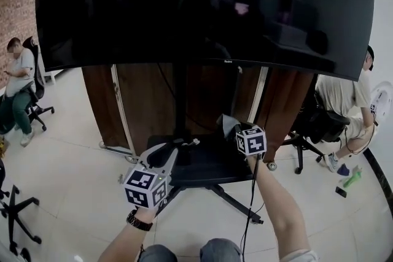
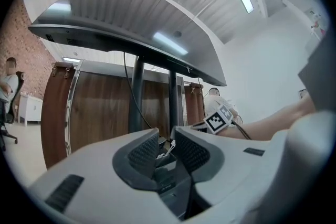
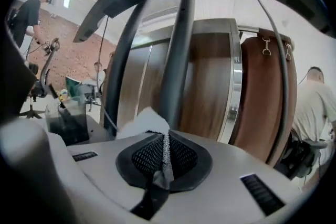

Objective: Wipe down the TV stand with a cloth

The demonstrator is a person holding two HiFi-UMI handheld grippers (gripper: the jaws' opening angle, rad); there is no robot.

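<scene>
Right tongs (image 3: 167, 152): clamped tight on a thin fold of the cloth (image 3: 143, 120). I see white weave pinched in the seam between the pads, and the rest bunches out past the tips.
Cloth's place: I hold it over the right rear part of the shelf (image 1: 212, 173) of the TV stand (image 1: 179, 95), close to the pole (image 3: 176, 60). I cannot tell whether it touches the shelf.
Left tongs (image 2: 167, 148): parted only by a narrow gap, with nothing gripped. They hang over the shelf's front left edge and point toward the pole.
Through the left gap: a white cable end (image 1: 193, 143) lies on the shelf near the pole's foot.
Shelf: dark and flat, carried on black splayed legs over pale floor tiles.
TV (image 1: 202, 3): a large dark screen on top of the pole, overhanging both tongs.
Behind the stand: brown wooden panels (image 1: 138, 107) with metal trim.
People: one sits on an office chair at far left (image 1: 15, 83) and another sits at right (image 1: 344, 101), both well apart from the stand.
</scene>
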